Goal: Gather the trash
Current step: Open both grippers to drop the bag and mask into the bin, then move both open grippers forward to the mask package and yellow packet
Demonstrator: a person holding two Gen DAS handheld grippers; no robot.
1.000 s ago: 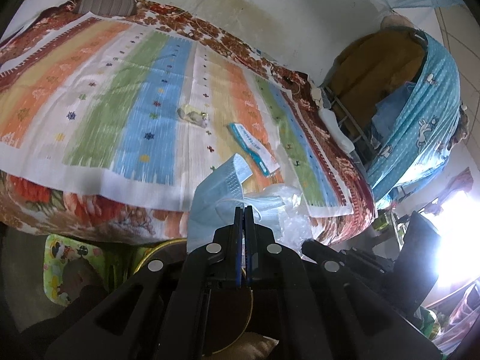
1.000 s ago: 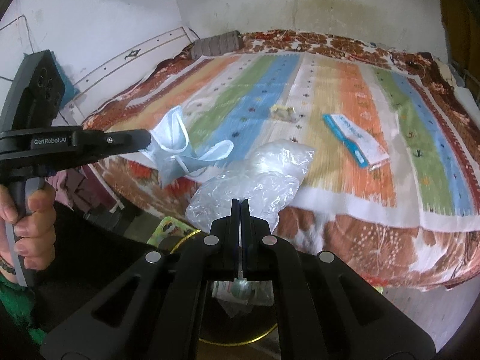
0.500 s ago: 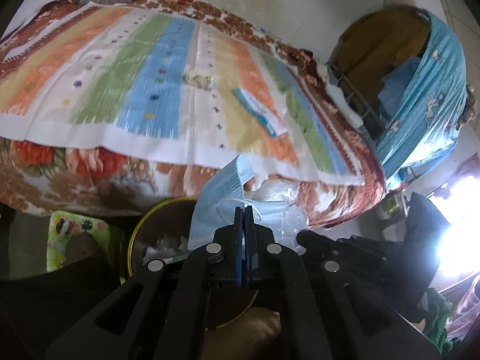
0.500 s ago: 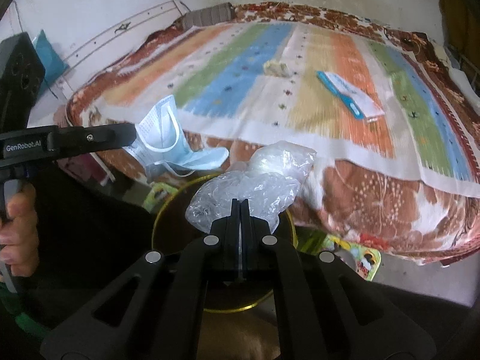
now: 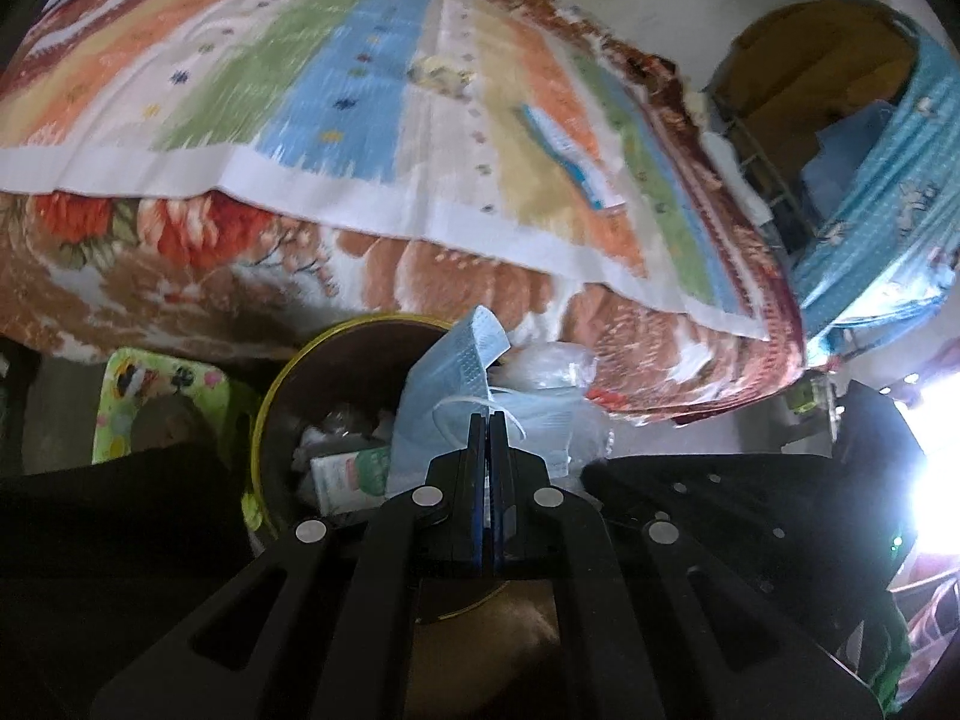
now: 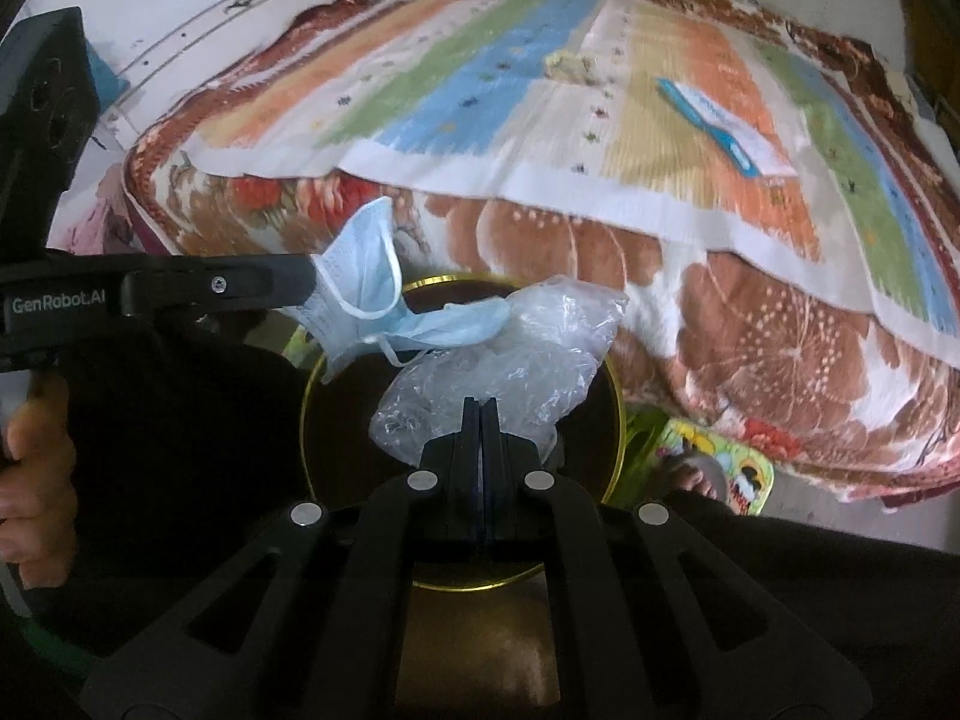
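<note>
Where bed filled both views before, bin [image 6: 609, 384] now under jaws pinching face mask [image 5: 447, 387] and plastic bag [image 6: 510, 366].

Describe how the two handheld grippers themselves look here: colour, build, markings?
Both are matte black plastic. Right gripper: flat fingers, triangular cut-out linkages, round silver pivot bolts. Left gripper looks the same; its side reads "GenRobot.AI" in white. A bare hand grips its handle.

Pale blue face mask [image 6: 366, 282], clear plastic bag [image 6: 510, 360], yellow-rimmed bin [image 6: 612, 384].
</note>
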